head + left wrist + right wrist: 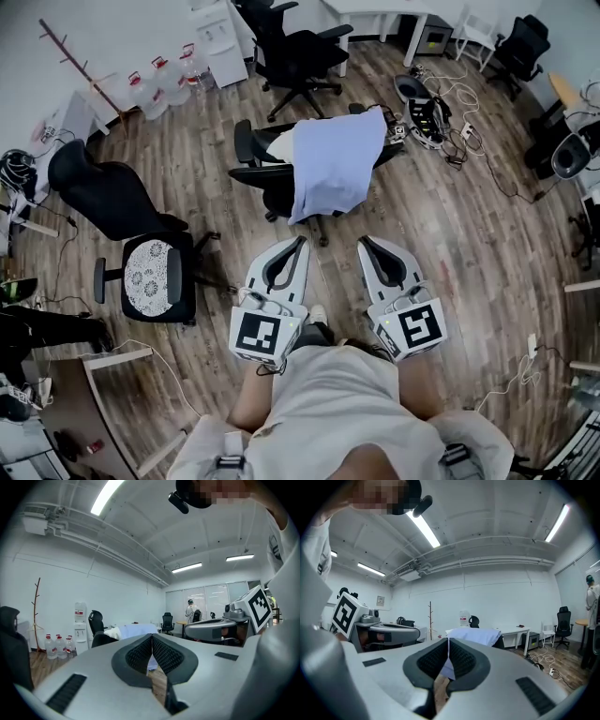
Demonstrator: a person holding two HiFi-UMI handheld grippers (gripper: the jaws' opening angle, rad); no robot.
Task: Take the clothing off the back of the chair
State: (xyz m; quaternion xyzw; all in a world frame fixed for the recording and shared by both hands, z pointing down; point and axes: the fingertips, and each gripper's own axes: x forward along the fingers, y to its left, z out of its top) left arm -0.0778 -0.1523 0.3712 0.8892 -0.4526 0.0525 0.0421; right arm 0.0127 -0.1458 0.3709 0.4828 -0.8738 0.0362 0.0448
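Clothing [333,164] drapes the chair [277,192], beyond left tool [301,242] and right tool [365,243].

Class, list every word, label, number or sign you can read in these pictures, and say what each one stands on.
No text here can actually be read.
Water dispenser, red label: too small to read.
Wall sheet: too small to read.
Water bottles, red labels: too small to read.
Square markers: black-and-white patterns, no letters or numbers.
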